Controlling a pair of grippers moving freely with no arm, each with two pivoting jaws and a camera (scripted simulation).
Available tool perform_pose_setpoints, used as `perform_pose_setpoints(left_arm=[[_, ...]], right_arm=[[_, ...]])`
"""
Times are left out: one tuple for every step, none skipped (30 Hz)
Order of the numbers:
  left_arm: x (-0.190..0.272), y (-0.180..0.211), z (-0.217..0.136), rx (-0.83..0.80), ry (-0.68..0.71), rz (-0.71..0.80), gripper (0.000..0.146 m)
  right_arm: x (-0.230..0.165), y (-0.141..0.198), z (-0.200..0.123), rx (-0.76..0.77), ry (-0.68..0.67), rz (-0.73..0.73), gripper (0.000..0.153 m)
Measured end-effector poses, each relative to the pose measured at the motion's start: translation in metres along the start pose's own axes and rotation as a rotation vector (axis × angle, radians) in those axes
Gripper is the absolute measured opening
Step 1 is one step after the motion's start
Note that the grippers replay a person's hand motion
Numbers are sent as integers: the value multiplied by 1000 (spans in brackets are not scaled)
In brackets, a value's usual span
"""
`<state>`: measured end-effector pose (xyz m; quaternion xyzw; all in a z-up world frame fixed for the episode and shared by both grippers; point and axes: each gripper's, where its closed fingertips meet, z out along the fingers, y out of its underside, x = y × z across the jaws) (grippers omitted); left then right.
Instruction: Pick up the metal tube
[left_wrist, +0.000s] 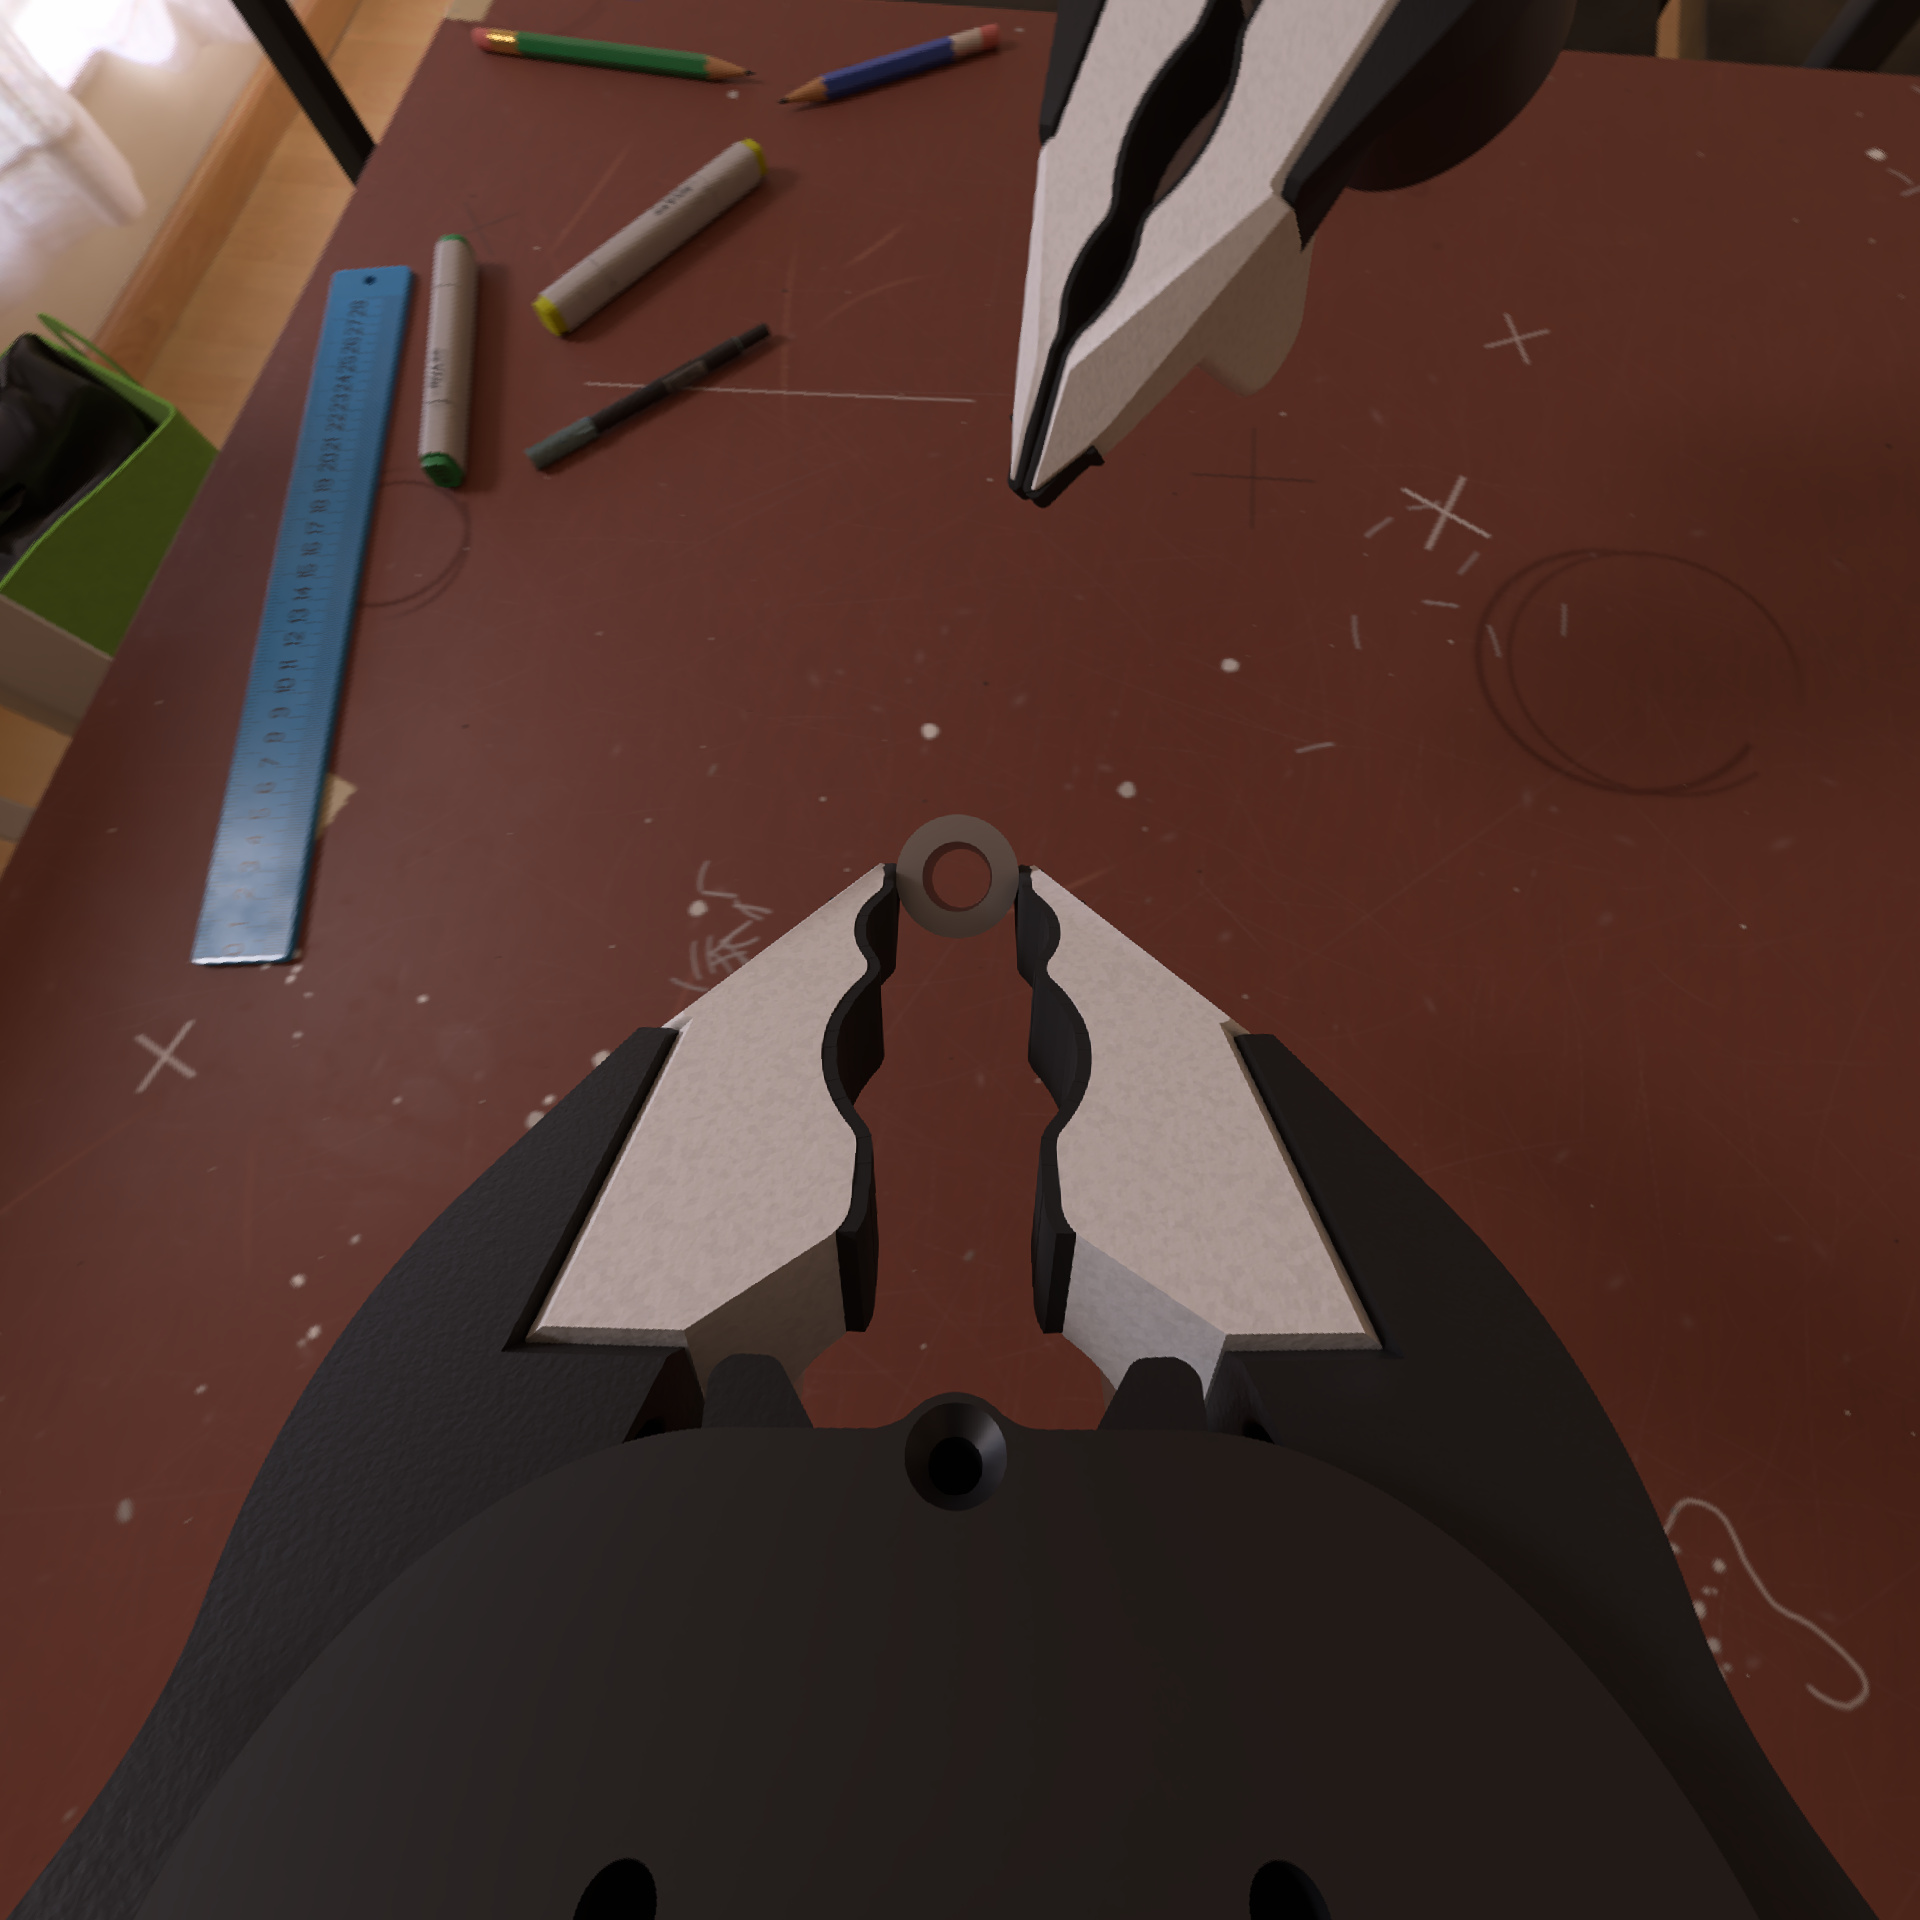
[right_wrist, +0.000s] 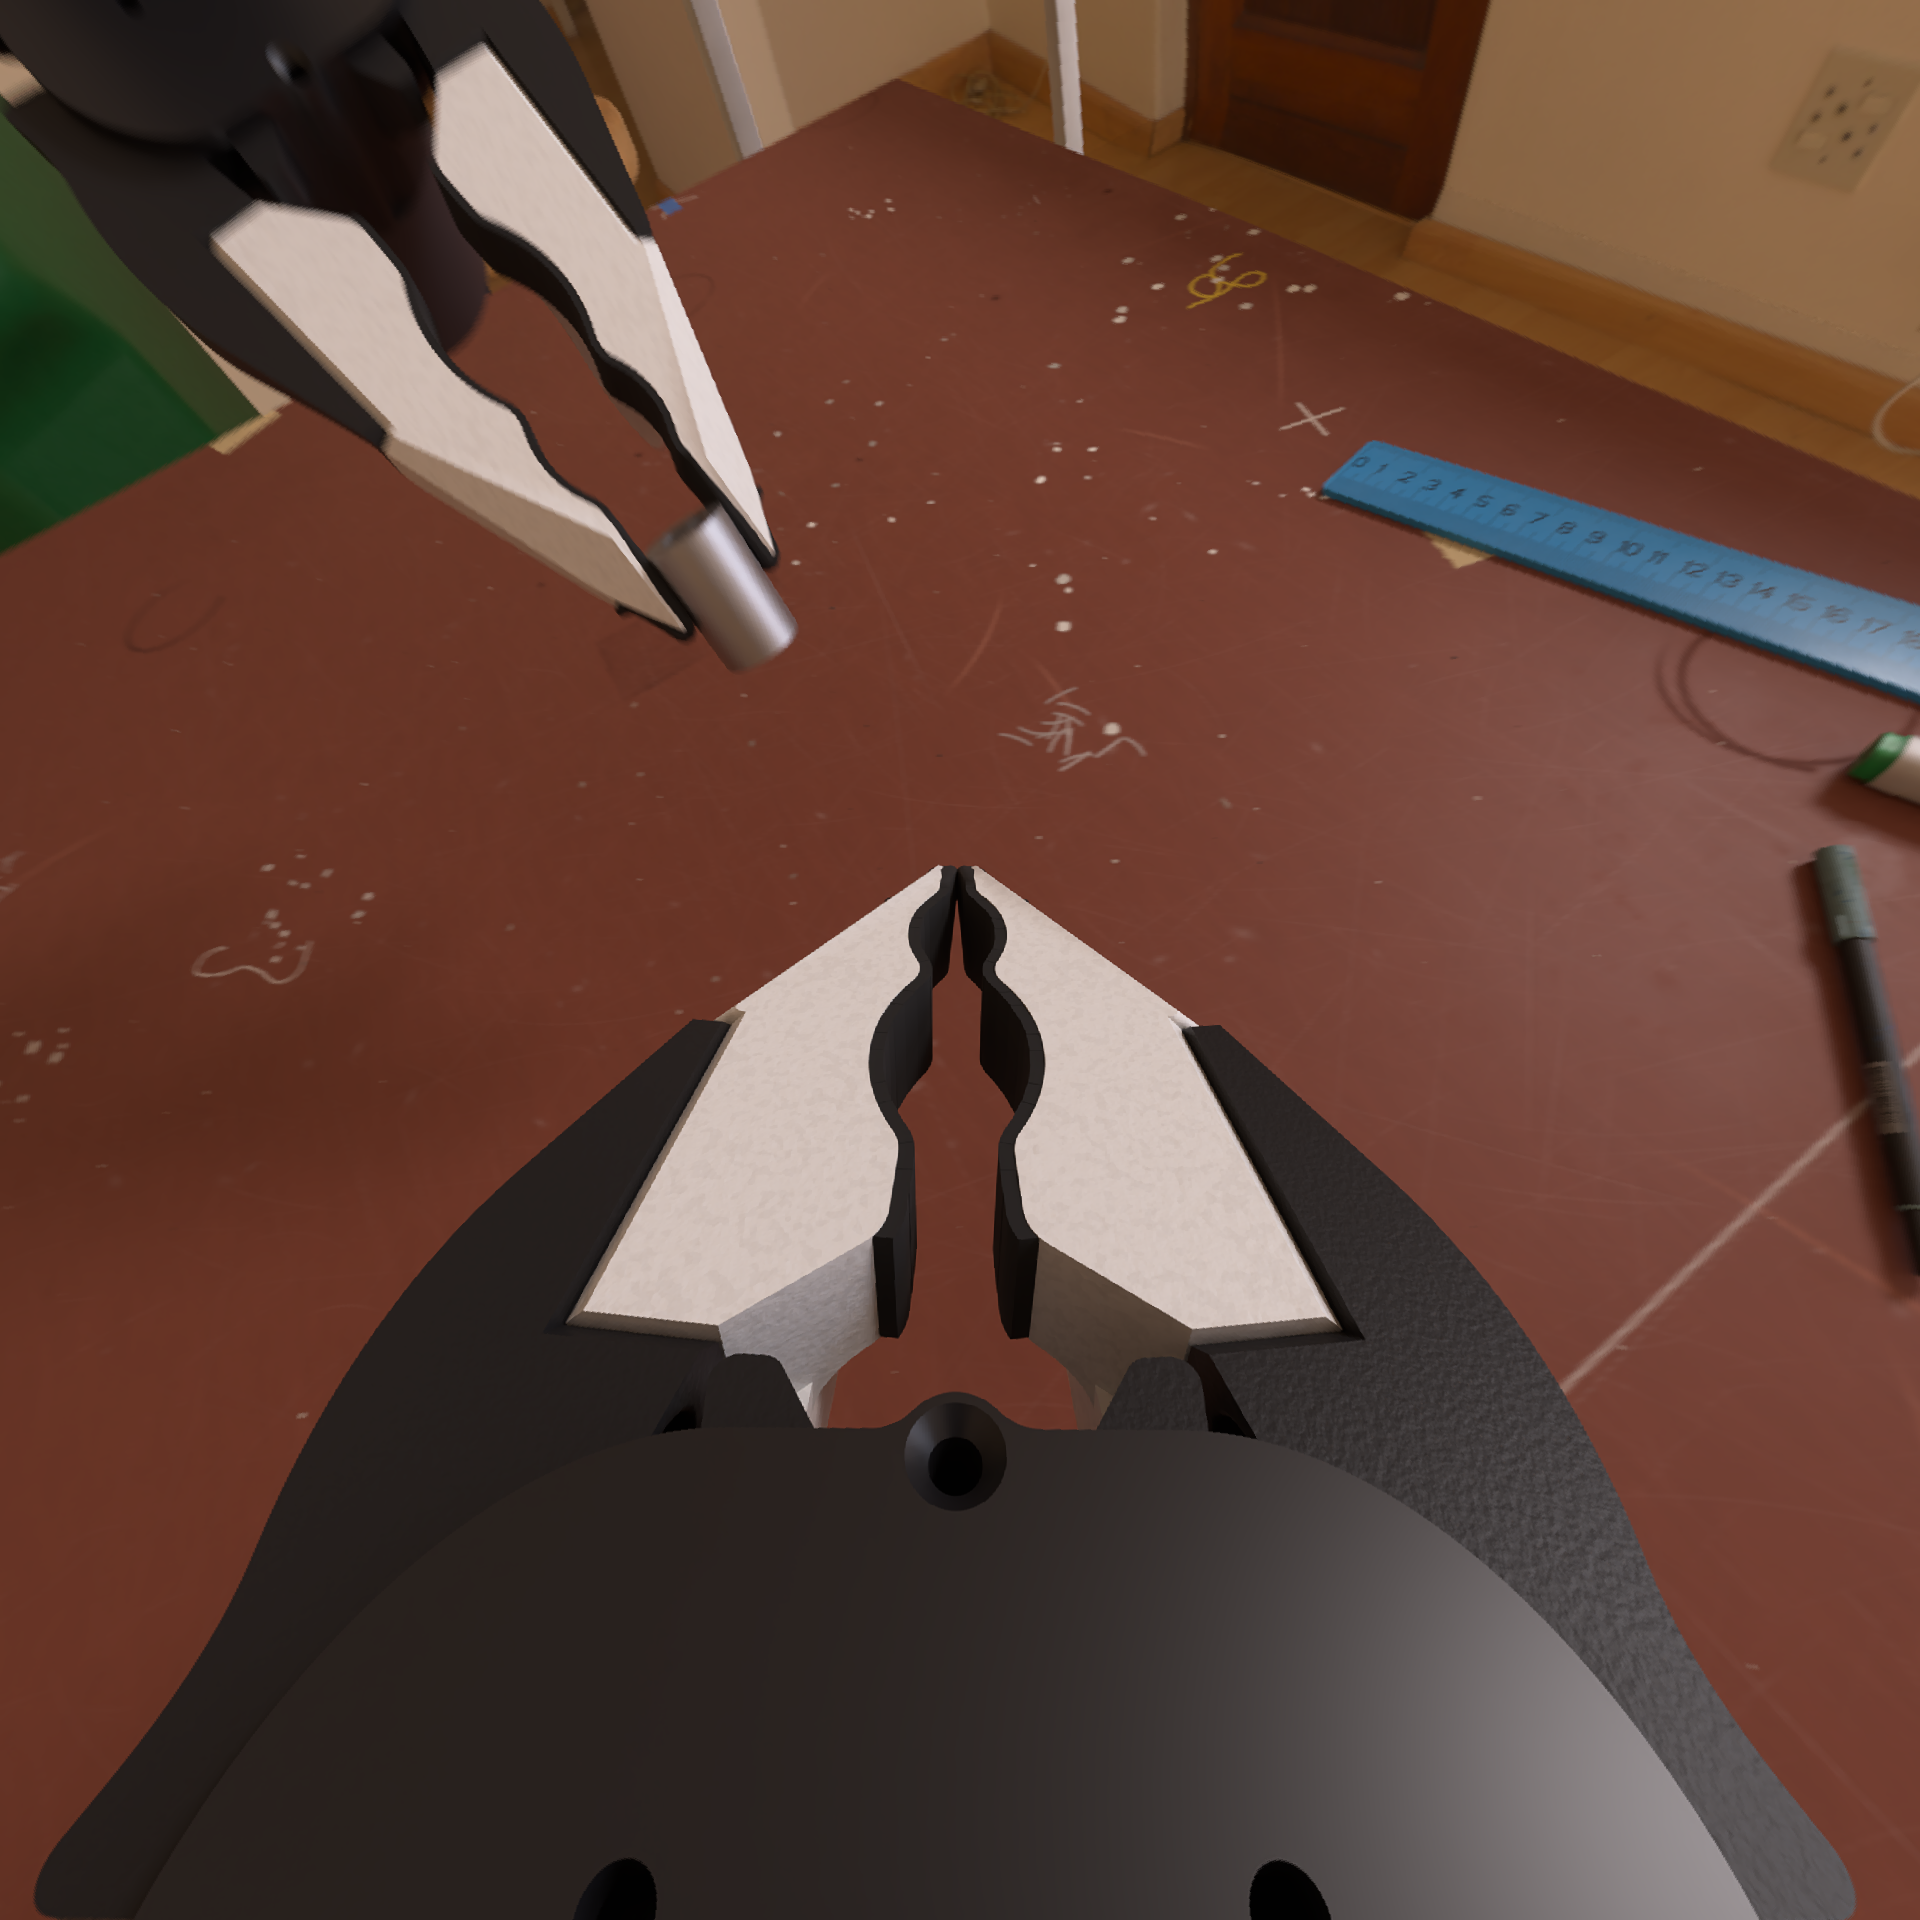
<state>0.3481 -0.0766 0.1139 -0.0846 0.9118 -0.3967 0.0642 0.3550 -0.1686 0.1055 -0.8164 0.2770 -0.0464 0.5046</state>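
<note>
The metal tube (left_wrist: 957, 876) is a short grey cylinder, seen end-on in the left wrist view between my left gripper's fingertips. My left gripper (left_wrist: 956, 883) is shut on the tube. In the right wrist view the tube (right_wrist: 722, 592) sticks out past the left gripper (right_wrist: 727, 587) and hangs above the brown table, tilted. My right gripper (right_wrist: 956, 878) is shut and empty, its tips touching, above the table. It also shows in the left wrist view (left_wrist: 1049, 483) at the far upper right, apart from the tube.
A blue ruler (left_wrist: 301, 623), two grey markers (left_wrist: 449, 358) (left_wrist: 649, 237), a dark pen (left_wrist: 649, 397), a green pencil (left_wrist: 613, 54) and a blue pencil (left_wrist: 894, 64) lie on the brown table (left_wrist: 1455, 935). A green box (left_wrist: 94, 499) stands off the left edge.
</note>
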Motion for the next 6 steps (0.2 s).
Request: perform_pose_setpoints(left_arm=[[5,2,2,3,8,7,22],[10,5,5,-2,14,13,22],[15,8,7,-9,15,24,22],[20,9,9,-10,15,41,22],[25,10,11,-5,21,60,22],[29,11,12,-2,20,80,22]], right_arm=[[-6,0,-1,4,-12,10,0],[-11,0,-1,4,-25,20,0],[-17,1,-1,2,-32,24,0],[-22,1,-1,0,-35,26,0],[-28,1,0,-2,-42,32,0],[-32,1,2,-6,-52,44,3]])
